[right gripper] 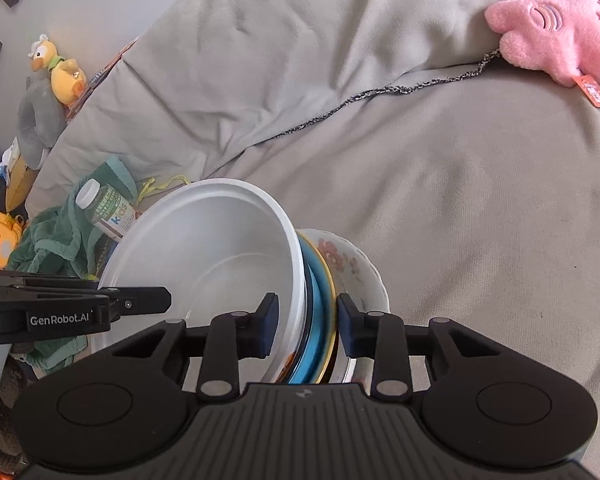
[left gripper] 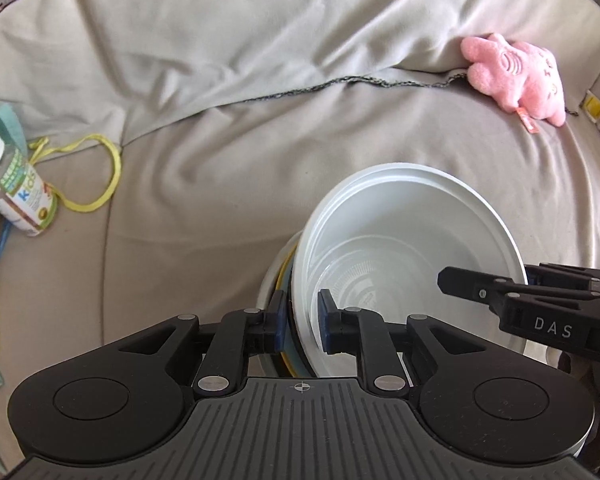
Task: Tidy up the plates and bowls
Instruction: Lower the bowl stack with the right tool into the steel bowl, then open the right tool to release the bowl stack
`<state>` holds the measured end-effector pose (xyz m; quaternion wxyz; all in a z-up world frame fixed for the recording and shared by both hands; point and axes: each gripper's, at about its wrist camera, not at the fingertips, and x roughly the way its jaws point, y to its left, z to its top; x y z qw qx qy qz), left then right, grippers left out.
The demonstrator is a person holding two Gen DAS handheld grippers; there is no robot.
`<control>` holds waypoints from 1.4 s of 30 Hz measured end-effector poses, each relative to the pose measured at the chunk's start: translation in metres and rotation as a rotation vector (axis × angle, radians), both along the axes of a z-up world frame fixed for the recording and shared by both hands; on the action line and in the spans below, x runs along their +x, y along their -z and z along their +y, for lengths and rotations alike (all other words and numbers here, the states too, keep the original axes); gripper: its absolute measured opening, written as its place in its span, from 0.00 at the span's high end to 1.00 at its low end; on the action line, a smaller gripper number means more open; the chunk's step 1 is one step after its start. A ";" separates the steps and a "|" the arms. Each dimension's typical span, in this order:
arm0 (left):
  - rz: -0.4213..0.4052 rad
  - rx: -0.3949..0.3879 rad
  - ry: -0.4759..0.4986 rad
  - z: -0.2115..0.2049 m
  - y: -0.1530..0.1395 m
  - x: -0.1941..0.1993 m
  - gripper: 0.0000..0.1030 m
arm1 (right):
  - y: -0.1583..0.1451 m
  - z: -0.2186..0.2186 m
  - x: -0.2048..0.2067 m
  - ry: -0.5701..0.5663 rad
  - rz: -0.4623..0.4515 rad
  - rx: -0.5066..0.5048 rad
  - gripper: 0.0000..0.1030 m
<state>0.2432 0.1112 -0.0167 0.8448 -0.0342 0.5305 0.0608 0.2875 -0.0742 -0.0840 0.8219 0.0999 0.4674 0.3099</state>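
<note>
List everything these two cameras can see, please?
bowl: one, white, top of the stack
plates: several, blue and yellow-rimmed, under the bowl
flowered dish: one, white, bottom of the stack
couch: one, beige, beneath everything
plush toy: one, pink, couch crease
bottle: one, white cap, far left
cloth: one, green, beside the bottle
duck toys: several, yellow, left edge
left gripper: black, clamping the stack's rim
right gripper: black, clamping the opposite rim

Beige sofa (left gripper: 260, 160), pink plush (left gripper: 516, 76), vitamin bottle (left gripper: 16, 188), green cloth (right gripper: 56, 240)
</note>
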 end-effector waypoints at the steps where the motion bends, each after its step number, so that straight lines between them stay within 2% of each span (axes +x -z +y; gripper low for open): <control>1: 0.002 -0.005 -0.005 0.002 0.000 -0.001 0.83 | 0.001 0.001 0.001 -0.010 -0.001 0.003 0.68; 4: -0.008 -0.053 -0.009 0.008 -0.005 -0.006 0.83 | 0.000 0.000 0.001 -0.060 -0.006 0.003 0.67; 8: -0.061 -0.084 0.006 0.011 -0.014 -0.015 0.82 | -0.001 -0.012 -0.010 -0.094 0.018 0.013 0.63; 11: -0.096 -0.059 -0.004 0.011 -0.016 -0.018 0.80 | -0.003 -0.014 -0.015 -0.076 0.018 0.025 0.61; 13: -0.084 -0.052 -0.010 0.012 -0.014 -0.019 0.79 | -0.008 -0.011 -0.022 -0.052 -0.027 0.009 0.62; 15: -0.069 -0.061 -0.015 0.015 -0.010 -0.020 0.79 | -0.011 -0.006 -0.025 -0.042 -0.033 -0.018 0.62; 18: -0.063 -0.063 -0.017 0.017 -0.006 -0.022 0.77 | -0.011 0.003 -0.023 -0.048 -0.013 -0.031 0.62; 21: -0.061 -0.059 -0.029 0.019 -0.005 -0.025 0.77 | -0.004 0.007 -0.015 -0.074 -0.010 -0.015 0.69; 24: -0.060 -0.062 -0.027 0.021 -0.006 -0.030 0.75 | 0.000 0.004 -0.011 -0.075 0.008 0.005 0.70; 29: -0.061 -0.010 -0.015 0.019 -0.002 -0.033 0.73 | -0.021 -0.005 -0.016 -0.039 -0.077 0.045 0.67; 34: -0.088 -0.005 -0.007 0.017 -0.007 -0.033 0.73 | -0.029 0.002 -0.016 0.013 -0.145 -0.041 0.67; 42: -0.094 0.008 0.006 0.009 -0.011 -0.036 0.73 | -0.013 0.001 -0.025 0.009 -0.125 -0.068 0.66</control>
